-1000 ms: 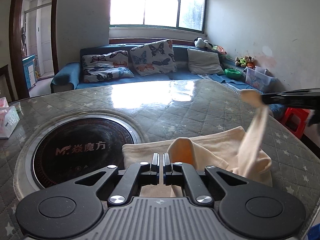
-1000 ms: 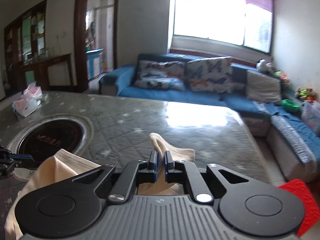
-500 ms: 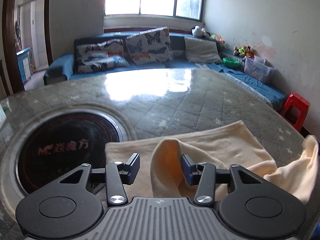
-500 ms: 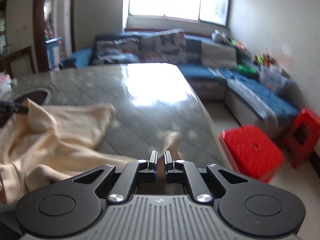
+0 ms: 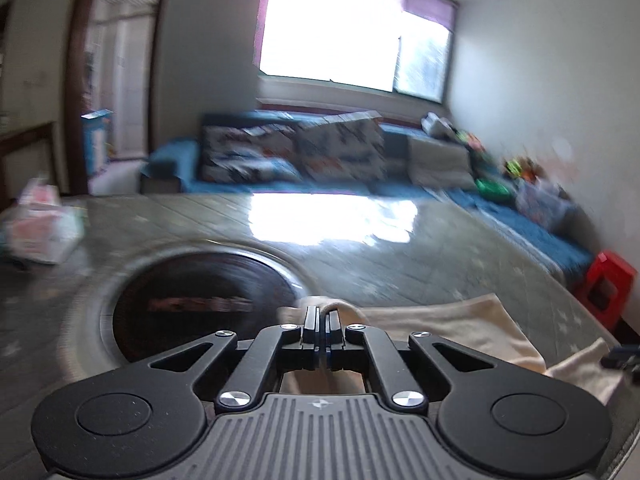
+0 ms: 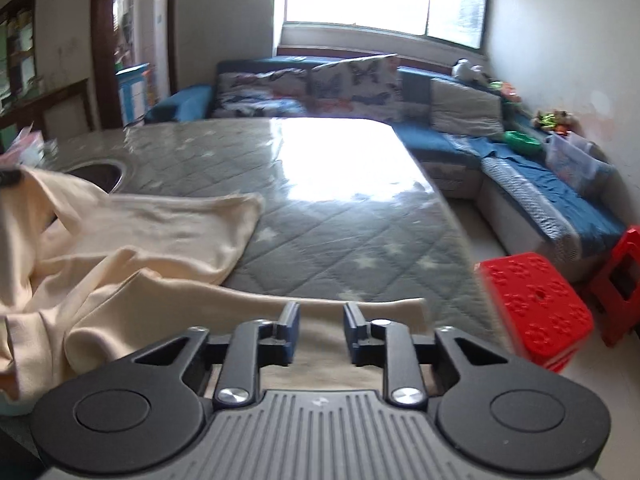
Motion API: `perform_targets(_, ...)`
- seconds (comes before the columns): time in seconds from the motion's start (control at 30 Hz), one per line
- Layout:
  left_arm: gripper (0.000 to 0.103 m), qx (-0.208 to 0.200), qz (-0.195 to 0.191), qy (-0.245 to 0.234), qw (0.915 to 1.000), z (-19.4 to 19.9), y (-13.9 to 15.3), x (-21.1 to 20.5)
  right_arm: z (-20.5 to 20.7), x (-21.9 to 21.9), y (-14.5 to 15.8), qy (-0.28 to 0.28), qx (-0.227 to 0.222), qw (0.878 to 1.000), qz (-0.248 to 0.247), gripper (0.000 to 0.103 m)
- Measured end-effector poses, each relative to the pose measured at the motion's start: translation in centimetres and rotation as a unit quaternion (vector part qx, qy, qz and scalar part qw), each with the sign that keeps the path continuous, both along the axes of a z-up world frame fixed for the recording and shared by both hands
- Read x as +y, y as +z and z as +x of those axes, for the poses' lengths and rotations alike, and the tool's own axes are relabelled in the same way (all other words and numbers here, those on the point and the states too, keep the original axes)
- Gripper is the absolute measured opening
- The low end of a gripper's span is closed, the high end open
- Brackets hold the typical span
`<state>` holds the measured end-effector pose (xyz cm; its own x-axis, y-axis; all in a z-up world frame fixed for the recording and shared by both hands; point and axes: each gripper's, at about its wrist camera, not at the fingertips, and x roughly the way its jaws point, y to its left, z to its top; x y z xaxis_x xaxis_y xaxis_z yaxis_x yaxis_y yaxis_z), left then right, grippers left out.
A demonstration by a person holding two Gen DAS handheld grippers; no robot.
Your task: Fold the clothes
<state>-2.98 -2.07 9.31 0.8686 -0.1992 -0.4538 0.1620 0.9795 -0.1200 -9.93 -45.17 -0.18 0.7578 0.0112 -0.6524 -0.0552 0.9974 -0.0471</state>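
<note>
A cream garment lies rumpled on the grey quilted table, spread from the left to the near edge. In the left wrist view the cream garment lies ahead and to the right. My left gripper is shut on a fold of it, lifted a little. My right gripper is open over the garment's near right edge, with cloth lying under and between the jaws. The tip of the right gripper shows at the far right of the left wrist view.
A round black induction plate is set into the table, left of the garment. A tissue pack lies at the far left. Red stools stand on the floor off the table's right edge. A blue sofa is behind.
My left gripper opened, then shut again on a fold of the garment and lifted it. My right gripper pulled its part of the garment right, then opened and let go.
</note>
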Motion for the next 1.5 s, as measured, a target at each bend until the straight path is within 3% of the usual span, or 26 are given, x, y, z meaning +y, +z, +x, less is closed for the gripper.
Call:
perform_targets(0.1, 0.003, -0.008, 0.001, 0.051, 0.9987, -2.9, 0.2, 2.4, 0.6, 0.3, -1.1, 0.003, 0.014, 1.000, 0.006, 0.027)
perform_targets(0.23, 0.003, 0.023, 0.007, 0.106, 0.9941, -5.5, -1.4, 5.5, 0.9, 0.1, -2.4, -0.004, 0.033, 0.999, 0.001, 0.035)
perform_targets(0.3, 0.003, 0.046, 0.012, 0.120, 0.9916, -6.0, -2.6, 6.7, 0.7, -0.2, -2.5, -0.009, 0.034, 0.999, -0.002, 0.040)
perform_targets(0.5, 0.007, 0.096, 0.025, 0.145, 0.9844, -6.3, -4.8, 8.3, 0.1, -1.2, -2.2, -0.027, 0.046, 0.998, -0.019, 0.042)
perform_targets(0.63, 0.017, 0.096, 0.026, 0.160, 0.9821, -6.6, -4.2, 9.5, -1.0, -2.4, -1.9, -0.043, 0.060, 0.997, -0.032, 0.042)
perform_targets(0.77, 0.030, 0.074, 0.022, 0.147, 0.9861, -6.2, -2.4, 9.4, -1.5, -2.9, -1.3, -0.046, 0.067, 0.995, -0.051, 0.042)
perform_targets(0.9, 0.030, 0.056, 0.030, 0.105, 0.9925, -4.9, -1.3, 7.4, -0.6, -2.6, -0.2, -0.026, 0.048, 0.998, -0.041, 0.042)
perform_targets(1.13, 0.031, 0.082, 0.043, 0.051, 0.9944, 0.0, -2.4, 3.6, 3.1, -0.4, 0.5, 0.018, 0.034, 0.998, -0.042, 0.042)
perform_targets(1.23, 0.041, 0.098, 0.049, 0.043, 0.9931, 1.9, -3.2, 2.5, 4.6, 0.8, 0.4, 0.035, 0.033, 0.998, -0.048, 0.042)
perform_targets(1.5, 0.042, 0.125, 0.072, 0.027, 0.9892, 5.8, -5.4, 0.3, 7.8, 3.4, 0.4, 0.063, 0.031, 0.995, -0.072, 0.042)
